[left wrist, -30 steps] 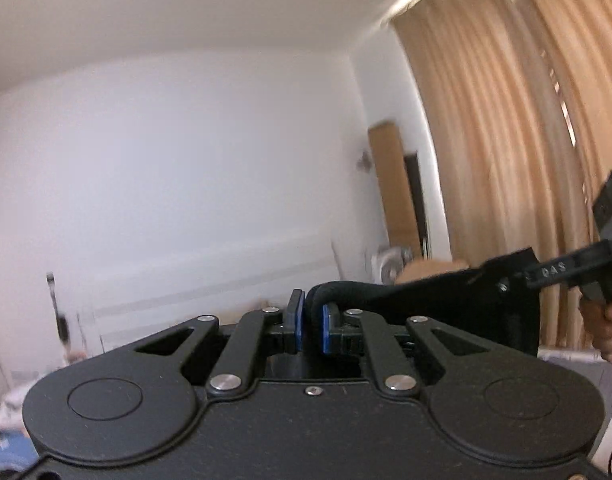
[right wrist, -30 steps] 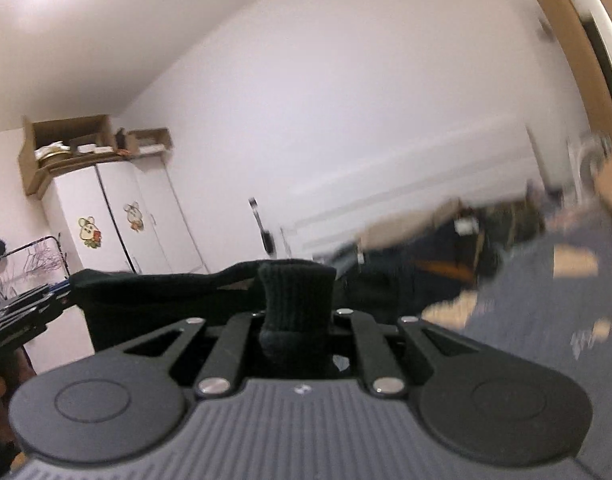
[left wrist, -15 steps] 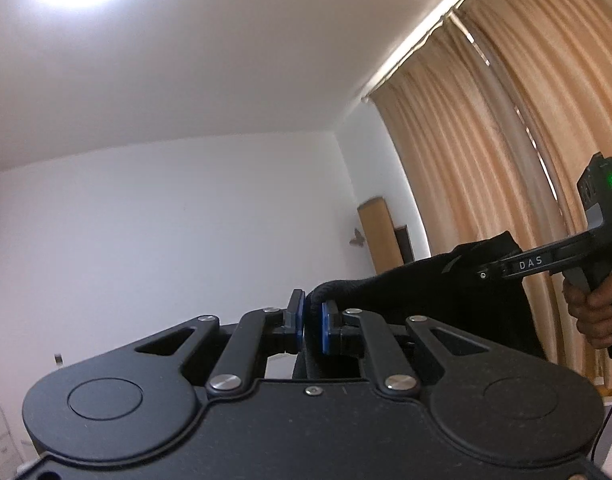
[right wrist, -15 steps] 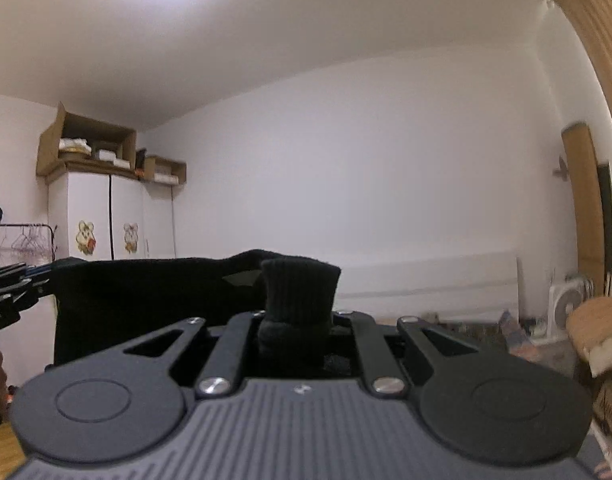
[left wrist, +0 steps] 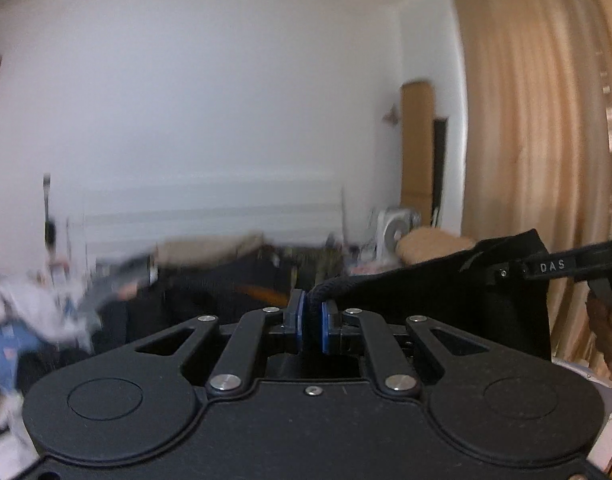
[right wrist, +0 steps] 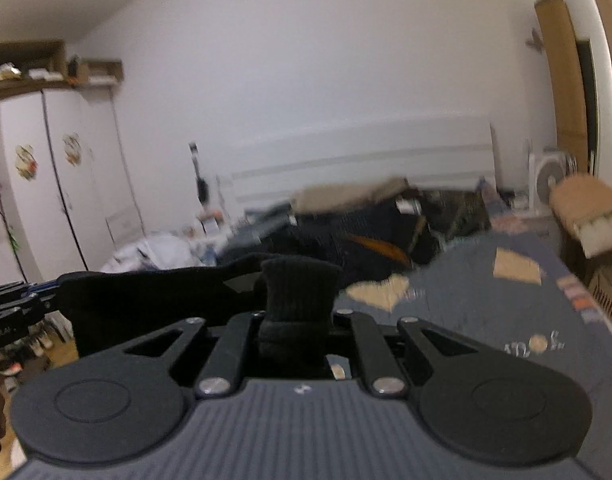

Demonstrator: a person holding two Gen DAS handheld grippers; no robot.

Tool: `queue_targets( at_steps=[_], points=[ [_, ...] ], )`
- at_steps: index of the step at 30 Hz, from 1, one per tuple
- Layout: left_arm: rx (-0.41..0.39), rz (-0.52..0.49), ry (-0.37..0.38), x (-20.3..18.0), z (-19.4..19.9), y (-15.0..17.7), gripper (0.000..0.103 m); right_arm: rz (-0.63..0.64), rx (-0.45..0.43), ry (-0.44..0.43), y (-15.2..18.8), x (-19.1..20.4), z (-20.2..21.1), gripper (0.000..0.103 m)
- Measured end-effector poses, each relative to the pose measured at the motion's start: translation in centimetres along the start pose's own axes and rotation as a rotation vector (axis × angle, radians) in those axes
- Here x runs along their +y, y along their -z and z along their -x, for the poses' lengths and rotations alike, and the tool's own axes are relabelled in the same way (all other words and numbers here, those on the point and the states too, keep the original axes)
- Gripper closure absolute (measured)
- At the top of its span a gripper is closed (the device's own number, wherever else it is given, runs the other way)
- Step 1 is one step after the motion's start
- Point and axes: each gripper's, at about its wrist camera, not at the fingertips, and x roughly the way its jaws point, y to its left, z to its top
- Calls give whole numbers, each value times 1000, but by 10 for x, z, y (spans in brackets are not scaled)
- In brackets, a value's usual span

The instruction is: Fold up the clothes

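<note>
The left gripper [left wrist: 313,322] has its blue-padded fingers [left wrist: 299,320] clamped on a thick rolled edge of the black garment [left wrist: 446,292]. From there the cloth stretches taut to the right, up to the right gripper [left wrist: 506,274], seen side-on at the right edge of the left wrist view. White letters on that gripper's arm read "DAS". A hand [left wrist: 610,332] grips its handle just below.

In the right wrist view, the right gripper [right wrist: 295,322] is closed on a ribbed cuff of the black garment [right wrist: 157,300], which stands up as a stubby tube between the fingers and hides their tips. The fabric spreads left to the left gripper [right wrist: 29,300], whose blue pads just show at the left edge; pale lettering on its side is too blurred to read.

The garment hangs in the air between the two grippers, above the near edge of the bed [right wrist: 486,304], which has a dark blue patterned cover. At the far edge of the bed, against the white headboard [right wrist: 362,160], lies a blurred heap of clothes [right wrist: 366,224]. A white wardrobe [right wrist: 45,184] with two round stickers, unreadable, stands at the left, cardboard boxes [right wrist: 25,60] on top. Tan curtains [left wrist: 546,120] hang at the right.
</note>
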Motion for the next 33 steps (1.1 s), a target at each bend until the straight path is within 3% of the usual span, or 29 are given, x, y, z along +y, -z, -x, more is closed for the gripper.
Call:
queue_targets(
  at_steps=[6,12,13,15,17,22,26,30,33],
  points=[
    [118,50,-18,39,-97,42,94,-45,87,66,32,-17,-104,93],
    [207,95,-23,101,-171,78,93,-74,143,133,54,-39,-200,93],
    [249,109,-22,107,-182,89,91,-80,157,148,61,-43,-218,93],
    [336,136,-22,118,-207,112,70,-93,197,177,83,-50,-251,93],
    [395,146,-29,125,-225,135,69,-96,241,203,109,-55,-282,91],
    [422,147,-38,138,-199,187,53,-1,340,235,170,-58,-320,88],
    [412,92,-81,144,-145,220,42,-55,298,204,175,-62,-294,75],
    [402,72,-115,134,-101,243,40,-36,307,184,168,-62,-258,62],
    [398,24,-119,114,-74,254,37,-6,218,216,168,-54,-215,42]
  ],
)
